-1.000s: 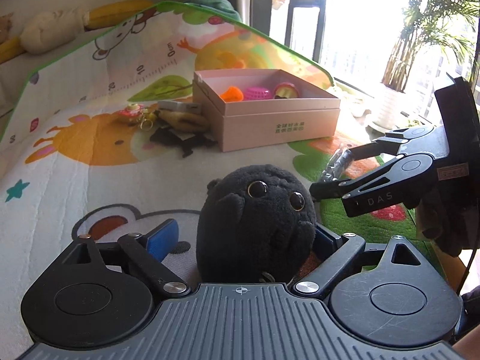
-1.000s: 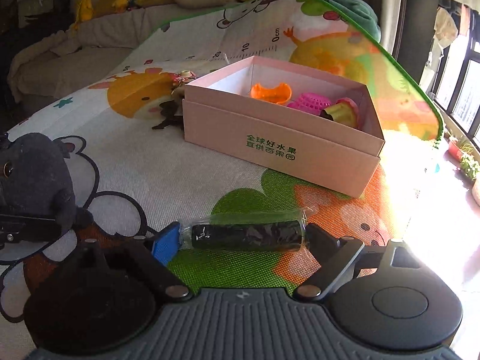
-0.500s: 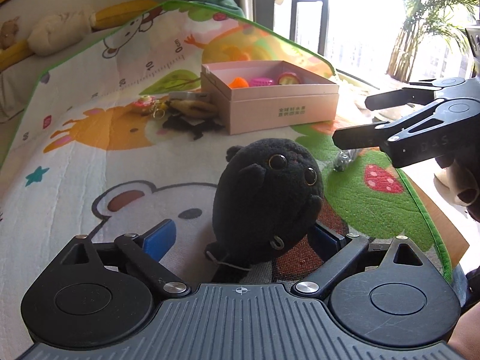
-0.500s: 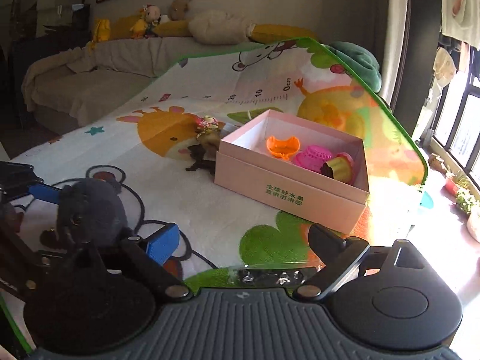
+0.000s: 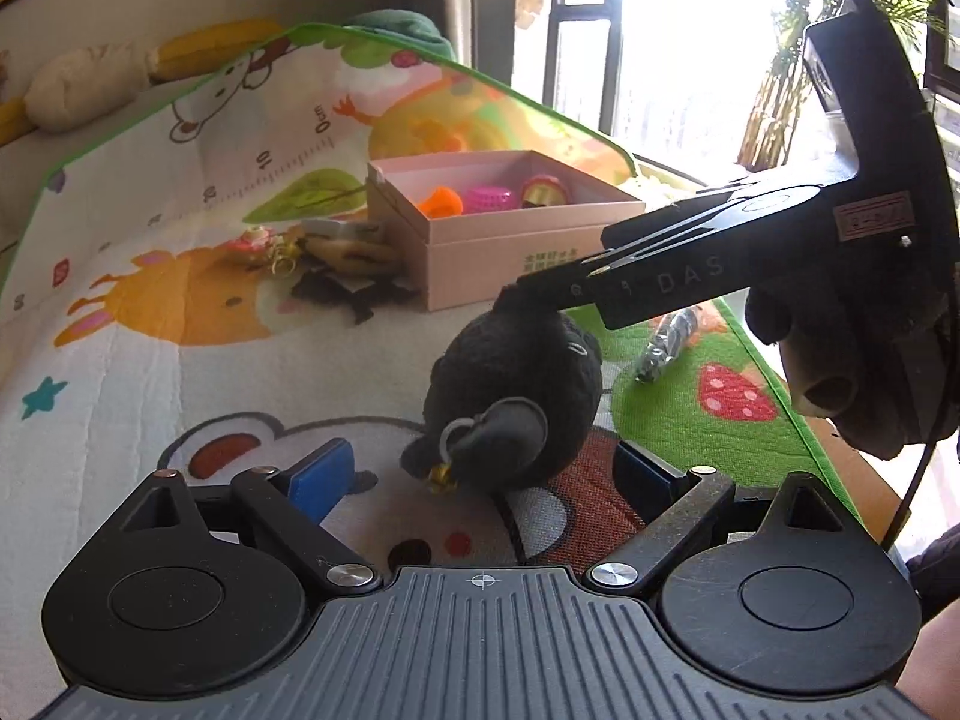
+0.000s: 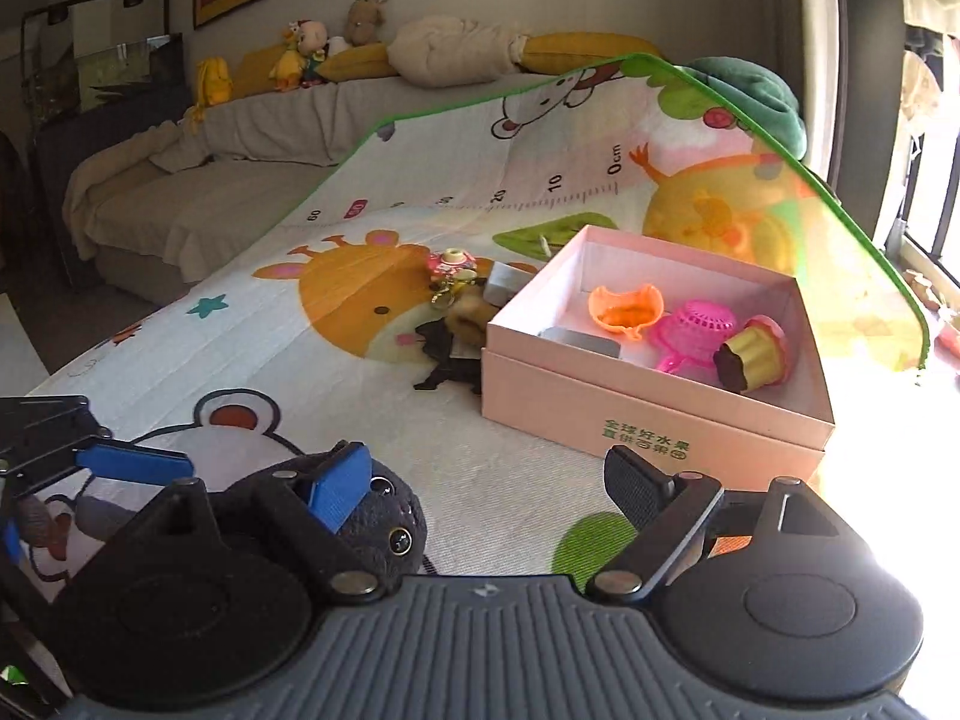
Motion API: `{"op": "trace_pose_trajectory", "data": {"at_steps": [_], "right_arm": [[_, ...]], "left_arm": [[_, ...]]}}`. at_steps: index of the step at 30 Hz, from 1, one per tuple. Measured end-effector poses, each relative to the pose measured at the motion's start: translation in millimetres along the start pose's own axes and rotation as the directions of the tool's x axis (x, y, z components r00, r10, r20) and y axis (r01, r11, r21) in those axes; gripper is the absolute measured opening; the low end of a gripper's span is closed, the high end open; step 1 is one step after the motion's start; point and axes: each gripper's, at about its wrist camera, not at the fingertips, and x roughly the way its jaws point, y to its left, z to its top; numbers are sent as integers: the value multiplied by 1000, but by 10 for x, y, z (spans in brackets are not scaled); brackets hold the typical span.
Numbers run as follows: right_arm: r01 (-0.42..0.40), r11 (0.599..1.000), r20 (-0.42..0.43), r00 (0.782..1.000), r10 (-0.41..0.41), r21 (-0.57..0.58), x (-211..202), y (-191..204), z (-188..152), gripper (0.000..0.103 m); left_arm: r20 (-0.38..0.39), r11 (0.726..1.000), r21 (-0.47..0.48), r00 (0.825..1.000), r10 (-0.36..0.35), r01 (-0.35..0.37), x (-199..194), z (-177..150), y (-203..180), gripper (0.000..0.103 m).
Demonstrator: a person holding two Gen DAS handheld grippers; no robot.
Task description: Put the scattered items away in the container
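- The play mat (image 6: pixel 252 354) was white, edged in green, printed with an orange giraffe, a bear outline, a teal star, a numbered ruler and red strawberries.
- The box (image 6: pixel 654 420) was pale pink with green lettering on its near side.
- Inside it lay an orange toy (image 6: pixel 627 309), a pink basket (image 6: pixel 699 327) and a yellow-and-pink cupcake toy (image 6: pixel 756 354).
- The plush toy (image 5: pixel 516 390) was black with a gold bell.
- The left tongs (image 5: pixel 480 474) were black with blue pads.
- The right tongs (image 6: pixel 486 486) matched, black with a blue pad.
- The far sofa (image 6: pixel 198 204) wore a beige cover.
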Motion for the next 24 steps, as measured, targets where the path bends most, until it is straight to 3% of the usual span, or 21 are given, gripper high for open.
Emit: {"op": "trace_pose_trajectory", "data": {"at_steps": [4, 10, 12, 14, 16, 19, 21, 24], "right_arm": [[32, 999, -39, 999, -31, 16, 174, -125, -50, 86], [8, 1000, -37, 999, -7, 22, 177, -167, -68, 86], [4, 1000, -35, 999, -4, 16, 132, -190, -69, 86], [11, 1000, -16, 1000, -11, 21, 10, -250, -63, 86], [24, 998, 25, 999, -25, 53, -193, -375, -73, 90], [127, 991, 61, 990, -129, 41, -406, -485, -214, 103], [151, 989, 28, 988, -150, -11, -429, -487, -348, 103], [120, 992, -58, 991, -123, -48, -334, -465, -549, 103]], "left_arm": [[9, 1000, 13, 1000, -17, 16, 97, 74, -18, 97], [-15, 992, 121, 1000, -19, 20, 514, 148, -121, 96], [-28, 989, 144, 999, -27, 30, 624, 165, -133, 93], [-40, 986, 160, 999, -36, 42, 705, 172, -151, 81], [-41, 985, 168, 999, -30, 36, 754, 176, -162, 81], [-39, 988, 151, 999, -33, 38, 770, 193, -143, 77], [-38, 989, 144, 999, -37, 42, 764, 193, -133, 77], [-38, 989, 142, 999, -36, 41, 754, 183, -133, 77]]}}
